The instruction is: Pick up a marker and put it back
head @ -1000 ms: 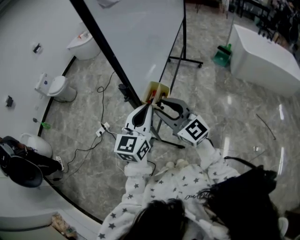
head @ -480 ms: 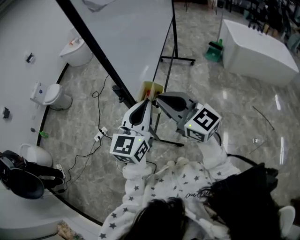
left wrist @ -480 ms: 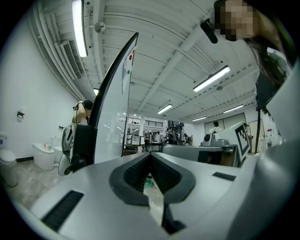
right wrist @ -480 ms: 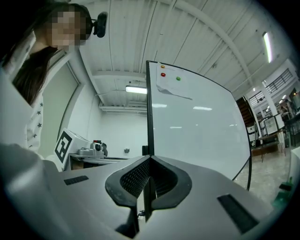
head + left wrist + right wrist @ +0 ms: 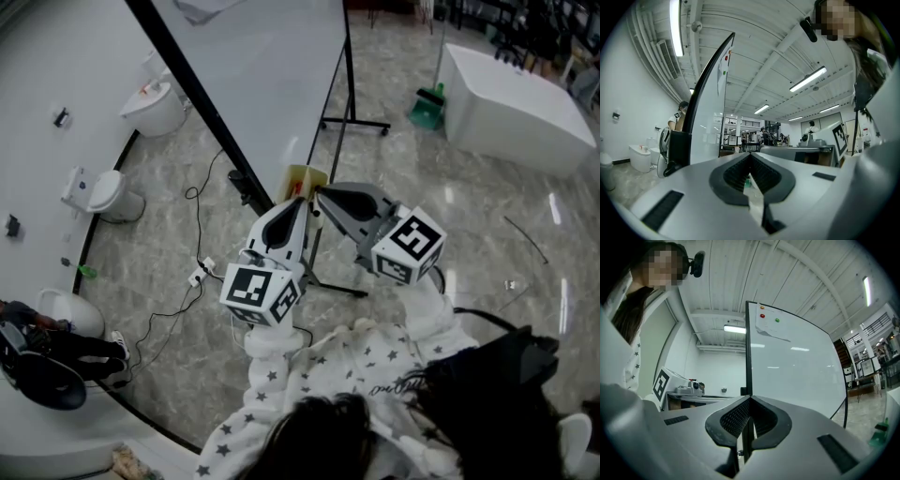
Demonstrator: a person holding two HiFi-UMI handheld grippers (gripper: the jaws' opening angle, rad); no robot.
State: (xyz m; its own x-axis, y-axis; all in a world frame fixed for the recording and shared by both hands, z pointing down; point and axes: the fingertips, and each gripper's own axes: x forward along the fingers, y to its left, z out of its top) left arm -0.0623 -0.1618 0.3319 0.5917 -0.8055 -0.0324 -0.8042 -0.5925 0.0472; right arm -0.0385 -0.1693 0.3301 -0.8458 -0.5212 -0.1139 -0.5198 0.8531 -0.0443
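Two grippers are shut. The left gripper has its tips touching with nothing held, and the right gripper is pressed together and empty too. Both point far, at a yellow box on the low edge of the board. Only a small red bit of the marker shows, in the box, just past the left gripper. The rest is hidden, so I cannot tell which way it points or how its long side lies.
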